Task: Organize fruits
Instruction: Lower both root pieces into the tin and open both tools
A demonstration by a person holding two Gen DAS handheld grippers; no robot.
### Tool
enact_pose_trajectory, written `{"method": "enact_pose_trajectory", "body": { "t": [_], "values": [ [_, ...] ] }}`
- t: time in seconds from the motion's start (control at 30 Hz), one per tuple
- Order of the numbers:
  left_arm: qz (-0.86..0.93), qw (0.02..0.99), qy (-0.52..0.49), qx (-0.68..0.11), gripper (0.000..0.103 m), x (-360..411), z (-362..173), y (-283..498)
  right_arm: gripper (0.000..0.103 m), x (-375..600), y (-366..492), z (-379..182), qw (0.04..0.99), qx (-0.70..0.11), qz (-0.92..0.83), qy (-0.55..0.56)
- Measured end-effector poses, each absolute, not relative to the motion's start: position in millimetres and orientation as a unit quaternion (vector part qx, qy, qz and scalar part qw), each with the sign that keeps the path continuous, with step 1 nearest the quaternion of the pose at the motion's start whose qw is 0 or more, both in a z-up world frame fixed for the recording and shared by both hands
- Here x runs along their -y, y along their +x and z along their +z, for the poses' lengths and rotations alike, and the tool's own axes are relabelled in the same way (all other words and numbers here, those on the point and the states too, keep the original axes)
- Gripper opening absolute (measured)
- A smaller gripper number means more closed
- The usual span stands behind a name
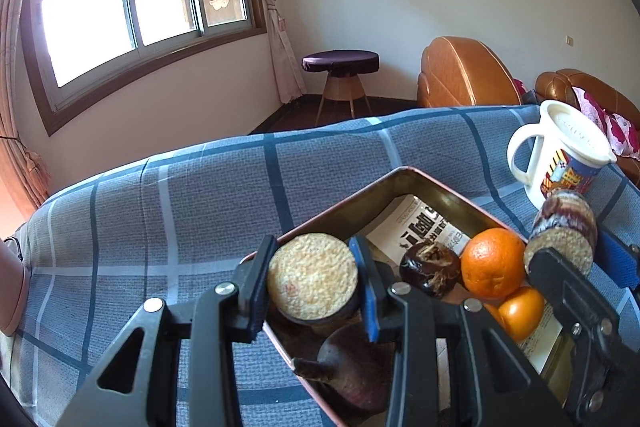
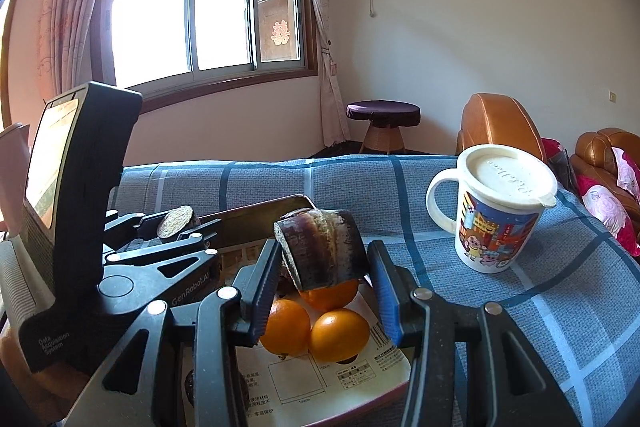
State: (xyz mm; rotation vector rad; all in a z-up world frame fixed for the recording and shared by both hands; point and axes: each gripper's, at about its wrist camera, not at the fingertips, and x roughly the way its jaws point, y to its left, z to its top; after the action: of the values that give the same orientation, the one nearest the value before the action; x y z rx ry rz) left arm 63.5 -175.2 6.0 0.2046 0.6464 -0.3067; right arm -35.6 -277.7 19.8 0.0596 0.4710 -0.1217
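While both grippers hang over the metal tray [image 1: 436, 187], each is clamped on a cut piece of sugarcane; the left gripper [image 1: 312, 283] pinches a short section [image 1: 312, 277] whose pale cut face turns toward its camera, and the right gripper [image 2: 324, 279] holds a purple-skinned section [image 2: 322, 251] tilted above the oranges. The step in hand looks like placing cane pieces into the tray among the fruit; the next move probably calls for lowering each piece to a free spot on the paper liner and parting the fingers without knocking the round fruit. In the tray, nearest the left camera, lies a dark purple stalk piece [image 1: 352, 363]; beyond it sit a dark water chestnut [image 1: 430, 269], an orange [image 1: 494, 263] and a smaller orange fruit [image 1: 520, 313], the last two touching. The printed sheet [image 2: 320, 391] lining the tray carries Chinese text too small to read. The left gripper's body reads "GenRobot.AI" and "Data Acquisition System". Farther off on the blue plaid tabletop [image 1: 200, 211], just beside the tray, stands a lidded cartoon mug [image 2: 496, 211]; its embossed lid script is unreadable. A paper cutout hangs in the window [image 2: 280, 33].
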Motion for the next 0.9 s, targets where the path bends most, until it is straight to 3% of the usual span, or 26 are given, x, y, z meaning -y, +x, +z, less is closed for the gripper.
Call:
{"method": "enact_pose_trajectory", "body": {
  "t": [0.43,0.8,0.87,0.9],
  "values": [
    [-0.147,0.923,0.106,-0.338,0.039,178,-6,75,0.047,275,-28,17,0.965,-0.259,-0.024,0.032],
    [-0.169,0.922,0.100,-0.335,0.040,172,-4,68,0.050,276,-39,21,0.973,-0.228,-0.009,0.045],
    [-0.172,0.925,0.103,-0.324,0.047,173,-1,62,0.064,281,-46,25,0.976,-0.208,-0.028,0.054],
    [-0.174,0.926,0.102,-0.319,0.063,172,1,58,0.069,285,-51,28,0.978,-0.193,-0.040,0.060]
  ]
}}
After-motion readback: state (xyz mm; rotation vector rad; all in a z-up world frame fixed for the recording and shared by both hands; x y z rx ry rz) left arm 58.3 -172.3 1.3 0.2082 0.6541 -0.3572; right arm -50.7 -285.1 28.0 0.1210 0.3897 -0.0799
